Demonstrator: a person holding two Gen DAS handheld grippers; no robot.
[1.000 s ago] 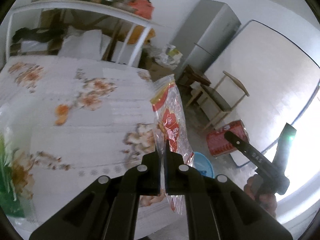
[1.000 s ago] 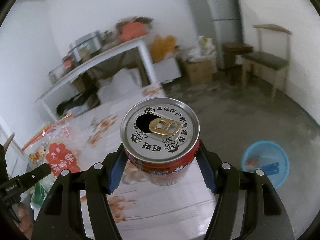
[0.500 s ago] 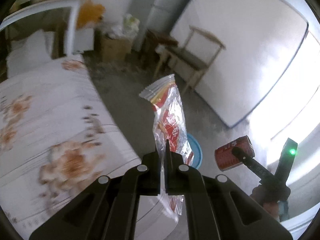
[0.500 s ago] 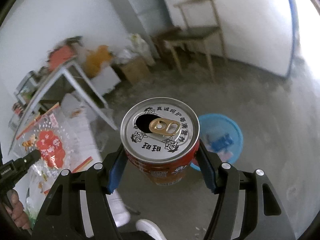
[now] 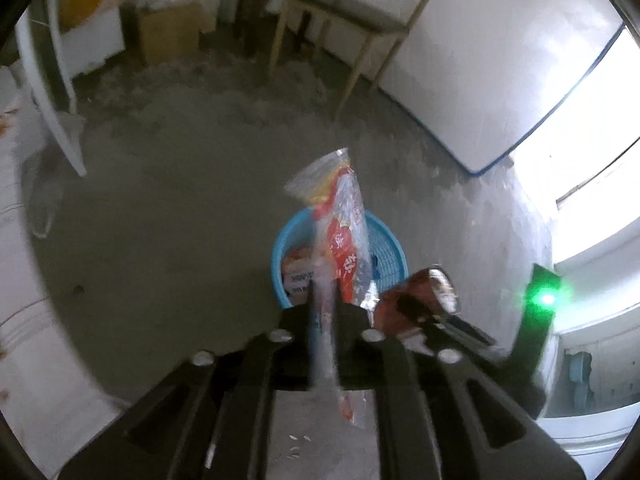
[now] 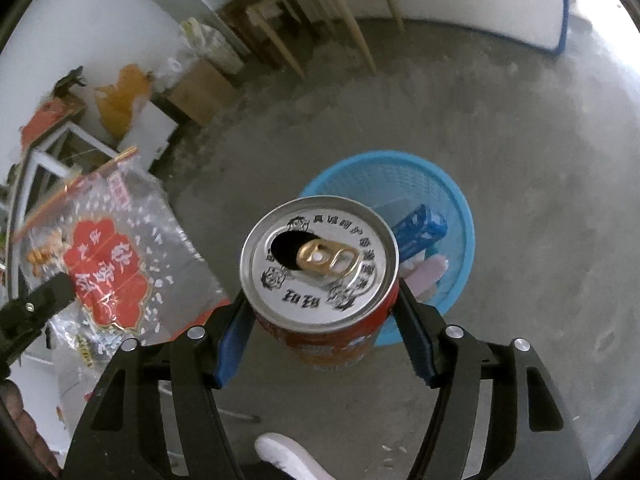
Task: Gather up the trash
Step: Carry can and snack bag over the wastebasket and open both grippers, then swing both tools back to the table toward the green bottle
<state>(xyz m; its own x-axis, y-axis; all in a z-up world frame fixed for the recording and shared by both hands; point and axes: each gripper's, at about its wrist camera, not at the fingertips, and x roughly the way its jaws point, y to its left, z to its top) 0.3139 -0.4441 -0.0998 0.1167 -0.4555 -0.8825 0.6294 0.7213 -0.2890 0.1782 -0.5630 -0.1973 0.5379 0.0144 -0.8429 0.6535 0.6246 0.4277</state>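
Note:
My left gripper (image 5: 323, 312) is shut on a clear plastic snack bag (image 5: 342, 232) with red print, held edge-on above a blue trash basket (image 5: 386, 240) on the floor. The bag also shows in the right wrist view (image 6: 104, 264). My right gripper (image 6: 324, 312) is shut on an opened red drink can (image 6: 320, 256), held over the near rim of the basket (image 6: 452, 200). The can also shows in the left wrist view (image 5: 416, 304), right of the bag. The basket holds a blue wrapper (image 6: 420, 228) and other scraps.
Grey concrete floor (image 5: 168, 216) surrounds the basket. A wooden chair (image 5: 352, 12) and a cardboard box (image 5: 168, 32) stand by the far wall. A white table leg (image 5: 52, 108) is at the left. A white shoe (image 6: 292, 456) is below my right gripper.
Both grippers swung away from the floral table and down toward the floor. The basket is now much closer, directly under the bag and the can. Both grips are unchanged.

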